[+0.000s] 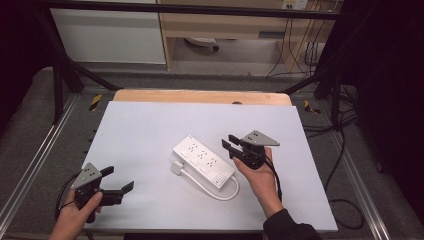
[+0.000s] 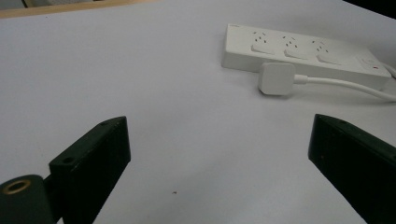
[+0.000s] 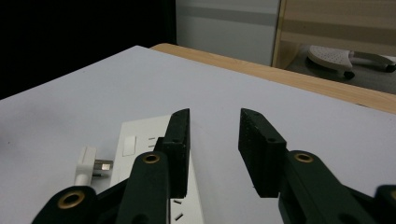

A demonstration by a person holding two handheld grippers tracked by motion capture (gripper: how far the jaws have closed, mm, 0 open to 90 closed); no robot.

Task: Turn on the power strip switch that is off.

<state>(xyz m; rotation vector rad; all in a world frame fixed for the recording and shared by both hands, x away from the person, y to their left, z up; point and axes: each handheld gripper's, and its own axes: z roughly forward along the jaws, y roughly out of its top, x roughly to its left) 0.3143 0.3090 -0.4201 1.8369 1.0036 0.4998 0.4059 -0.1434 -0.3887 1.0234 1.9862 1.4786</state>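
My right gripper [image 1: 231,144] hovers part-open and empty beside the white power strip [image 1: 204,161] at mid-table [image 1: 150,130], its plug [image 1: 176,167] lying alongside, while my left gripper [image 1: 120,181] waits wide open, well apart.

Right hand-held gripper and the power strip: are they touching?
Apart. In the right gripper view the right hand-held gripper has nothing between its open jaws, and the power strip lies on the table below and beyond them.
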